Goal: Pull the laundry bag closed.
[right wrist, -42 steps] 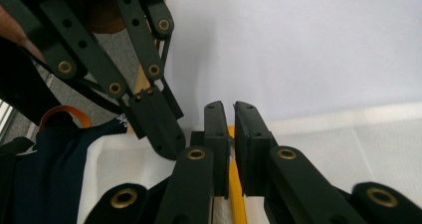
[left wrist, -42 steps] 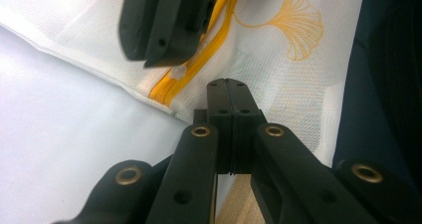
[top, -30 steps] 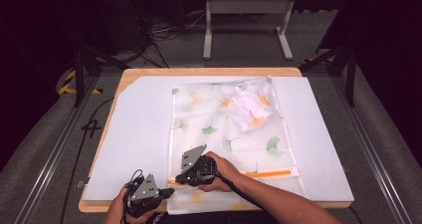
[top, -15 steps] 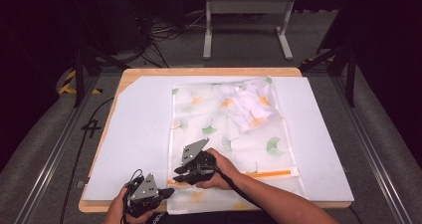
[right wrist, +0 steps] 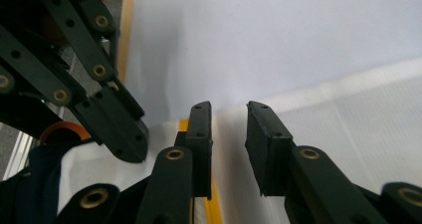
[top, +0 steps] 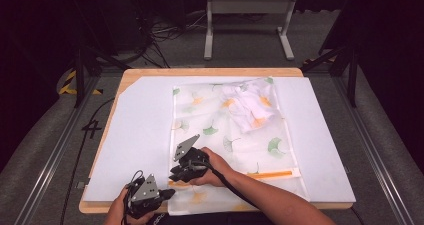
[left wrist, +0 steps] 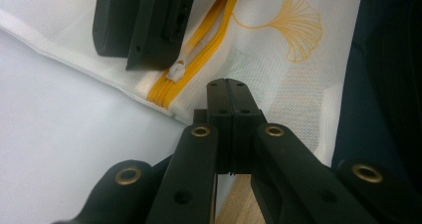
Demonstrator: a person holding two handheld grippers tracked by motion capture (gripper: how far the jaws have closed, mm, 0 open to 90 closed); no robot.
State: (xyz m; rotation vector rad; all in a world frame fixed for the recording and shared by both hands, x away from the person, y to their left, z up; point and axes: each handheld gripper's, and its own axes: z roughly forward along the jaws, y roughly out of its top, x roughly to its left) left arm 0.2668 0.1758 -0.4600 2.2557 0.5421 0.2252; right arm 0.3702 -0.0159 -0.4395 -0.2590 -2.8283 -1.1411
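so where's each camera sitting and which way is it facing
high view: above the table's near edge, looking forward and down at the mesh bag; forearms and both tongs show.
left gripper view: rides the left tongs, jaws shut, facing the yellow zipper.
right gripper view: rides the right tongs, jaws apart over the bag.
Shared: both gripper views show the zipper and the other tongs.

White mesh bag [top: 235, 135] with leaf prints lies flat — its yellow zipper [left wrist: 209, 50] just ahead of the closed left jaws.
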